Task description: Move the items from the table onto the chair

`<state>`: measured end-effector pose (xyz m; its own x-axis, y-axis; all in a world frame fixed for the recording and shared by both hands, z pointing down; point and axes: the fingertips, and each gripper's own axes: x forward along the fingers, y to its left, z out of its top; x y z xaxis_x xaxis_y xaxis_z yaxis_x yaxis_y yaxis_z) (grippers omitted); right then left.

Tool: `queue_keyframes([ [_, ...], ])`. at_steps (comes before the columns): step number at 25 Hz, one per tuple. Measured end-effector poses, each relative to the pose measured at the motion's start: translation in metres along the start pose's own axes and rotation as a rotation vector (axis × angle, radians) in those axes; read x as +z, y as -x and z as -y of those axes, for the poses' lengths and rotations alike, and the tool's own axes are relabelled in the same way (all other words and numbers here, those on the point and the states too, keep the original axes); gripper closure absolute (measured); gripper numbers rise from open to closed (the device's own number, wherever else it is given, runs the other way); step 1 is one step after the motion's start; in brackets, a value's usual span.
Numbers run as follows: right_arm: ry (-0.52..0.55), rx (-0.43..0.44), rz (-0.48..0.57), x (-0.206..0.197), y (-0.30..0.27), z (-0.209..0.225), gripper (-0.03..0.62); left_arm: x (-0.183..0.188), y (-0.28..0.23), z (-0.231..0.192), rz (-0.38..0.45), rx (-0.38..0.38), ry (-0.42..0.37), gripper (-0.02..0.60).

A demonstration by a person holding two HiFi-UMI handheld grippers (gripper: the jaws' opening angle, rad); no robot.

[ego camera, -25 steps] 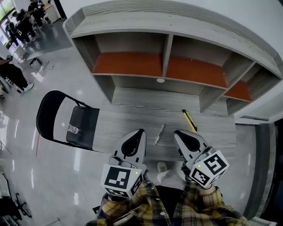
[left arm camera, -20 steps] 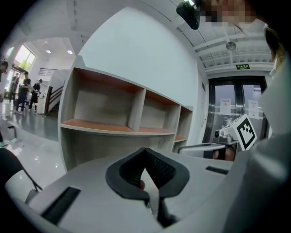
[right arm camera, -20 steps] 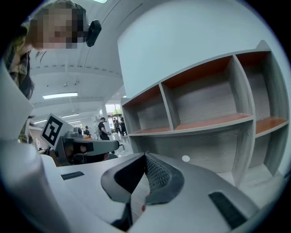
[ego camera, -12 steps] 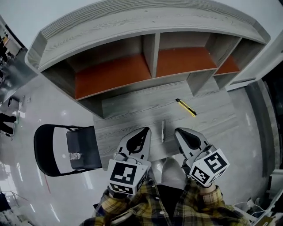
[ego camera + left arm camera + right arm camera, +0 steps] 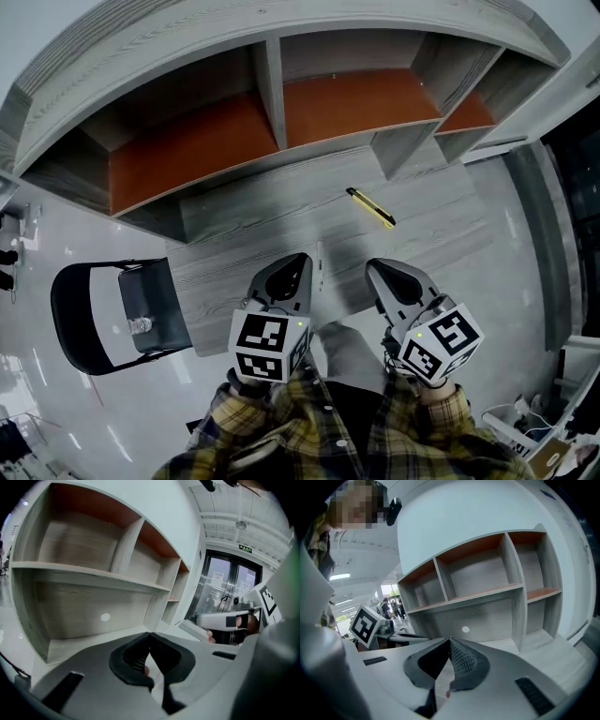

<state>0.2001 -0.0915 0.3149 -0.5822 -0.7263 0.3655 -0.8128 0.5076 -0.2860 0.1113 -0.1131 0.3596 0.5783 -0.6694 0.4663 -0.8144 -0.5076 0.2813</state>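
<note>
Jaws are pressed fully together on my left gripper (image 5: 296, 262) and on my right gripper (image 5: 377, 270) alike, with nothing held in either. Both grippers hang side by side over the near edge of the grey wood-grain tabletop (image 5: 234, 225), pointing toward the shelf unit (image 5: 187, 155) with its orange back panels. A slim silver pen (image 5: 320, 267) lies on the tabletop between my two grippers, closer to the left one and touched by neither. A yellow utility knife (image 5: 371, 207) lies farther back and to the right, at a slant, well apart from my right gripper. The black folding chair (image 5: 161, 298) stands just beside the tabletop's left end. One small clear object (image 5: 141, 325), too small to identify, sits on its seat. My plaid sleeves (image 5: 253, 422) show behind the grippers.
</note>
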Motion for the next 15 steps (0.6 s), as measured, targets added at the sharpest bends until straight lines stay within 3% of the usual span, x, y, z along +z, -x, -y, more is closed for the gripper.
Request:
queue_keyframes([
  [10, -0.033, 0.024, -0.043, -0.019, 0.006, 0.038, 0.577, -0.047, -0.048, -0.014, -0.089, 0.096, 0.152, 0.57],
  [15, -0.049, 0.046, -0.058, -0.03, 0.007, 0.048, 0.577, -0.073, -0.063, -0.019, -0.141, 0.124, 0.201, 0.484],
])
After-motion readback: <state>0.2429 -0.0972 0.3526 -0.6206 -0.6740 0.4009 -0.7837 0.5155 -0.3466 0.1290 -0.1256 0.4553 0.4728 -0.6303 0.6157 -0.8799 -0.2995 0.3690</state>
